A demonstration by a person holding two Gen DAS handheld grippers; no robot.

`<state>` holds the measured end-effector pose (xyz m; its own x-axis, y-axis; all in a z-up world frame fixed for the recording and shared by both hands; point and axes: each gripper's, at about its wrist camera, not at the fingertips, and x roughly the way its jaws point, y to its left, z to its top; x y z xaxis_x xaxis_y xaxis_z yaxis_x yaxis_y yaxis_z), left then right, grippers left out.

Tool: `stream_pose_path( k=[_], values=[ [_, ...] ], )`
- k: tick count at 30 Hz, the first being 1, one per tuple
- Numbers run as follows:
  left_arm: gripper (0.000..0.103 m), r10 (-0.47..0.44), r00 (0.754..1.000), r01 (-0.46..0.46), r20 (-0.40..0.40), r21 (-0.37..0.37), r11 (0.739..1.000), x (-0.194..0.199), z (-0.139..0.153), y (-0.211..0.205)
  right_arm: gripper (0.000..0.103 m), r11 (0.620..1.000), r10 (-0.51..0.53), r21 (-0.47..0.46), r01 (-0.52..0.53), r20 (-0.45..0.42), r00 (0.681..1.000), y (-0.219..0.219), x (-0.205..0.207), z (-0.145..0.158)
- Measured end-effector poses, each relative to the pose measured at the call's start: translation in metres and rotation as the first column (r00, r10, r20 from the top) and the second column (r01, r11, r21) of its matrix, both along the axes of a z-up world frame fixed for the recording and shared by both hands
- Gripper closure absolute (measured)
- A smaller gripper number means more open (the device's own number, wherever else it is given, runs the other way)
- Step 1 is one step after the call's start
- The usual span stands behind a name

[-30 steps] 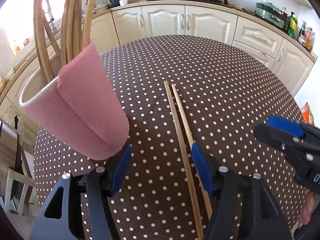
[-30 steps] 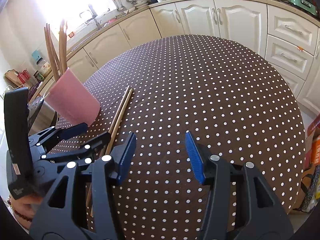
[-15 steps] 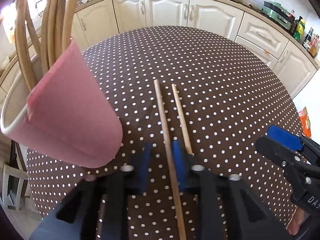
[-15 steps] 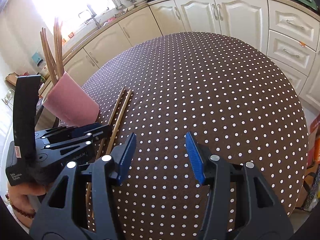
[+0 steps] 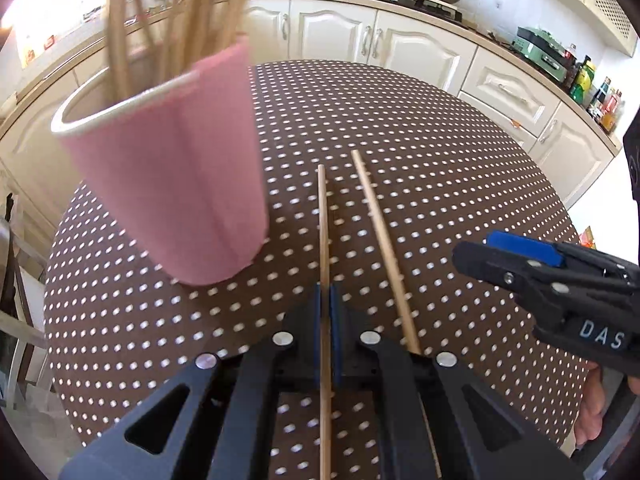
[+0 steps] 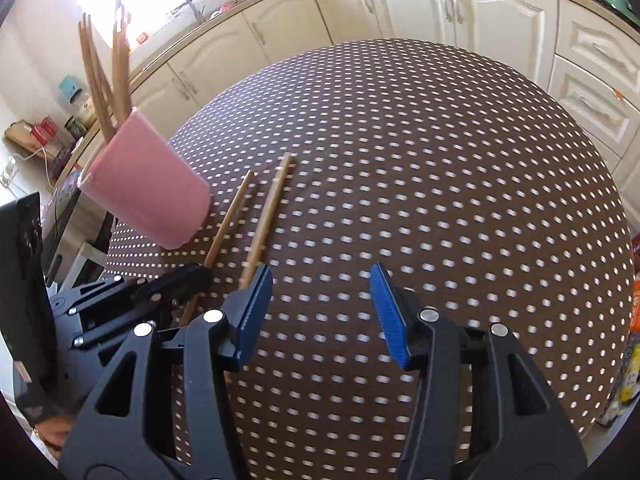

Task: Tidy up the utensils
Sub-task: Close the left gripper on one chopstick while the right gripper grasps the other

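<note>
Two chopsticks are left outside the pink cup [image 5: 172, 184]; several more are already stood in it, so the task is judged mostly done, count in the cup not readable because the sticks [image 5: 188, 12] are blurred and cut by the top edge in the left view. Left chopstick [image 5: 323, 232] is clamped by the left gripper [image 5: 325, 308], blue pads nearly together on the shaft at about mid-length, tip pointing away along the dotted table [image 5: 440, 184]. Whether that stick is lifted or resting on the cloth cannot be told; its near end is cut off at the bottom edge. Right chopstick [image 5: 380, 240] lies on the table just beside it, angled slightly outward, near end hidden under the left gripper's body. Right gripper [image 6: 320, 312] is held wide apart with nothing between the pads, hovering over bare cloth right of both sticks; it is also seen from the side in the left view [image 5: 520, 256]. In the right view the cup [image 6: 148, 188] sits near the table's left edge, just beside the clamped stick [image 6: 228, 220], and the loose stick [image 6: 268, 208] has its near end hidden behind the right gripper's left finger. Cup base contact with the table is hard to judge: fisheye makes it look tilted. Remaining, as judged: clamped stick into the cup, then the loose one.
</note>
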<state>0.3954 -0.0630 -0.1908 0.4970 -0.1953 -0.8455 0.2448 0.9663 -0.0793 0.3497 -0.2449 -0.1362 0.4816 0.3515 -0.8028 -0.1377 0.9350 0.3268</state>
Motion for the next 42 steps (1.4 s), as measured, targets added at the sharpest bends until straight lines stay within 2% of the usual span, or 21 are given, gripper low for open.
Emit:
stream_pose_path(
  k=[4,6,7,8,12,17,20,24,29,32,36,42],
  values=[
    [0.098,0.021,1.0,-0.021,0.0,-0.015,1.0,-0.006,0.002,0.015,0.053,0.999,0.033,-0.043,-0.034,-0.02,0.999,0.03,0.009,0.004],
    [0.098,0.017,1.0,-0.018,-0.007,-0.035,0.999,-0.007,0.003,0.02,0.059,0.997,0.047,-0.067,-0.049,-0.04,0.998,0.044,0.015,0.004],
    [0.098,0.016,1.0,-0.017,-0.007,-0.035,0.999,-0.006,0.003,0.02,0.067,0.995,0.048,-0.089,-0.054,-0.061,0.997,0.051,0.018,0.003],
    [0.098,0.016,1.0,-0.016,-0.005,-0.032,0.999,-0.006,0.003,0.021,0.071,0.994,0.052,-0.092,-0.059,-0.077,0.996,0.055,0.021,0.001],
    [0.098,0.011,1.0,-0.012,-0.019,-0.048,0.999,-0.011,0.001,0.038,0.073,0.985,0.062,-0.151,-0.079,-0.116,0.991,0.076,0.027,0.0],
    [0.098,-0.001,1.0,0.0,-0.019,-0.046,0.999,-0.01,0.002,0.044,0.089,0.962,0.046,-0.263,-0.078,-0.127,0.991,0.096,0.029,-0.002],
    [0.098,-0.028,0.999,0.027,-0.018,-0.032,0.999,-0.005,0.002,0.041,0.093,0.952,0.057,-0.29,-0.095,-0.138,0.989,0.113,0.033,-0.005],
    [0.098,-0.037,0.997,0.033,-0.068,-0.067,0.997,0.007,0.003,0.042,0.094,0.95,0.074,-0.29,-0.118,-0.159,0.985,0.122,0.036,-0.007],
    [0.098,-0.055,0.995,0.049,-0.086,-0.066,0.997,0.015,0.004,0.043,0.097,0.964,0.084,-0.235,-0.12,-0.158,0.984,0.101,0.035,-0.002],
    [0.098,-0.057,0.997,0.054,-0.049,-0.062,0.997,0.007,0.002,0.047,0.097,0.973,0.085,-0.204,-0.112,-0.136,0.987,0.095,0.028,0.002],
    [0.098,-0.055,0.998,0.055,0.009,-0.094,0.994,-0.009,0.005,0.05,0.097,0.983,0.092,-0.154,-0.103,-0.077,0.993,0.077,0.01,0.009],
    [0.098,-0.066,0.986,0.086,0.154,-0.125,0.988,-0.034,0.033,0.051,0.097,0.991,0.093,-0.094,-0.09,0.034,0.995,0.068,-0.016,0.039]
  ],
)
